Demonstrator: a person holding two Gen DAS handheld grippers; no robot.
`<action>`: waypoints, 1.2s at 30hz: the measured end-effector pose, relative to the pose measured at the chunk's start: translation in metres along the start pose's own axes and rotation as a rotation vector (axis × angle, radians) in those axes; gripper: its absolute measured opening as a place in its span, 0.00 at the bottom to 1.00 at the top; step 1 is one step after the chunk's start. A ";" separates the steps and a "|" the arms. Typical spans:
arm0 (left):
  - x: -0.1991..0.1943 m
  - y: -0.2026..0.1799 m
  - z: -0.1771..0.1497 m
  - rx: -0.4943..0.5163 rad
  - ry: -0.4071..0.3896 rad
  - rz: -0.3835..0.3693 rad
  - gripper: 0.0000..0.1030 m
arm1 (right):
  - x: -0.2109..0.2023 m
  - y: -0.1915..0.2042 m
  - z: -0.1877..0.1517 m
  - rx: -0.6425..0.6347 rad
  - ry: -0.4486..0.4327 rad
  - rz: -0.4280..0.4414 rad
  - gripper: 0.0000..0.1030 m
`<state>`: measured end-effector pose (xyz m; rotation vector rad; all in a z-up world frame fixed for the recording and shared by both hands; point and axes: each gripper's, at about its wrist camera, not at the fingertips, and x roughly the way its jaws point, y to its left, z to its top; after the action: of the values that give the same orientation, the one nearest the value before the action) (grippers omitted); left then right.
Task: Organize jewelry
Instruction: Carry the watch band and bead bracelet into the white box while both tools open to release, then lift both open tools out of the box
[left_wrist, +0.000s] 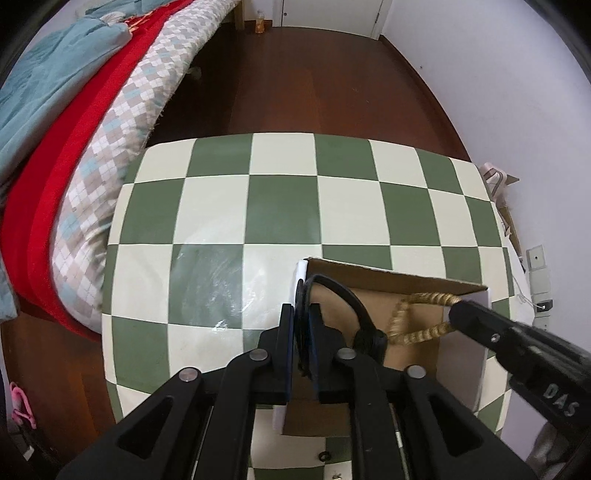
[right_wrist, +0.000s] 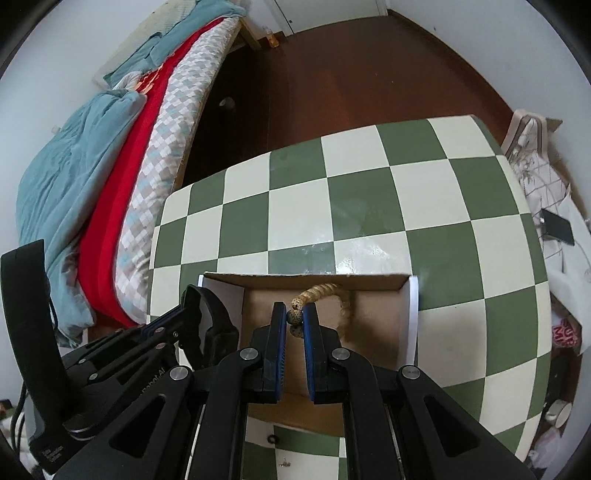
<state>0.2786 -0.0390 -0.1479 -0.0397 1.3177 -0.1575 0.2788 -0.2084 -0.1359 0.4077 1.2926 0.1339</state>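
Cardboard box (right_wrist: 369, 317) sitting on checkered table (right_wrist: 369, 206); left gripper (left_wrist: 303, 317) pinching light, stiff black band (left_wrist: 354, 306) over box; right gripper (right_wrist: 295, 314) nipping limp, slippery beaded bracelet (right_wrist: 332, 295) by end beads

Table (right_wrist: 369, 206) ahead of the grippers was green-and-cream checkered. Box (right_wrist: 373, 317) was brown cardboard inside, white outside. Bracelet (right_wrist: 332, 291) between the right gripper (right_wrist: 295, 314) fingers was tan, with speckled beads. Black band (left_wrist: 347, 295) in the left gripper (left_wrist: 303, 314). Gripper pads were blue.
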 end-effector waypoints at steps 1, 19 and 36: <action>0.000 -0.001 0.000 -0.004 0.011 -0.014 0.12 | 0.002 -0.002 0.002 0.009 0.012 0.008 0.09; -0.056 0.000 -0.026 0.044 -0.186 0.167 1.00 | -0.030 -0.016 -0.034 -0.060 -0.024 -0.315 0.91; -0.099 0.000 -0.097 0.060 -0.291 0.247 1.00 | -0.054 0.005 -0.104 -0.101 -0.134 -0.431 1.00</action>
<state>0.1608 -0.0192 -0.0774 0.1458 1.0167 0.0198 0.1655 -0.1986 -0.1077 0.0447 1.2081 -0.1888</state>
